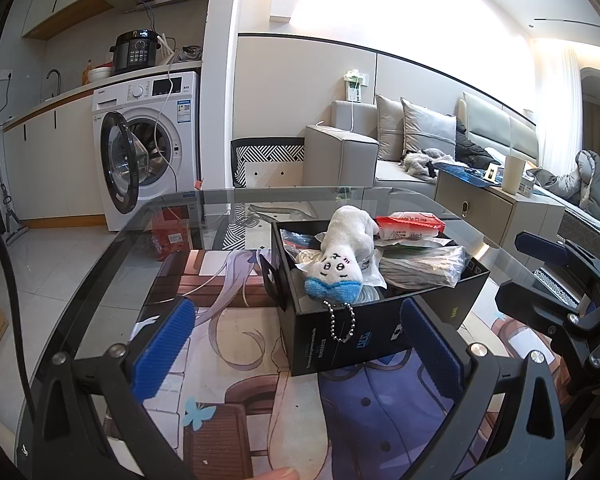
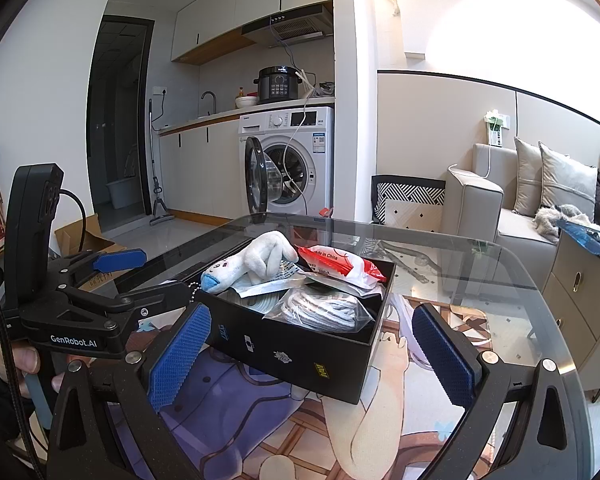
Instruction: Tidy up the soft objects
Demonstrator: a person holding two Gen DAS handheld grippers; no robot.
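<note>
Box (image 1: 340, 332), frame centre: plush (image 1: 346, 252), red packet (image 1: 410, 226) and bagged cloth (image 1: 420, 268) already contained. Left gripper (image 1: 300, 344) and right gripper (image 2: 312, 356) held wide, empty; task judged nearly complete.

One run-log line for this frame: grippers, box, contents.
left gripper: open, empty | right gripper: open, empty | black box: on glass table | plush toy: atop bagged items, chain over rim
</note>
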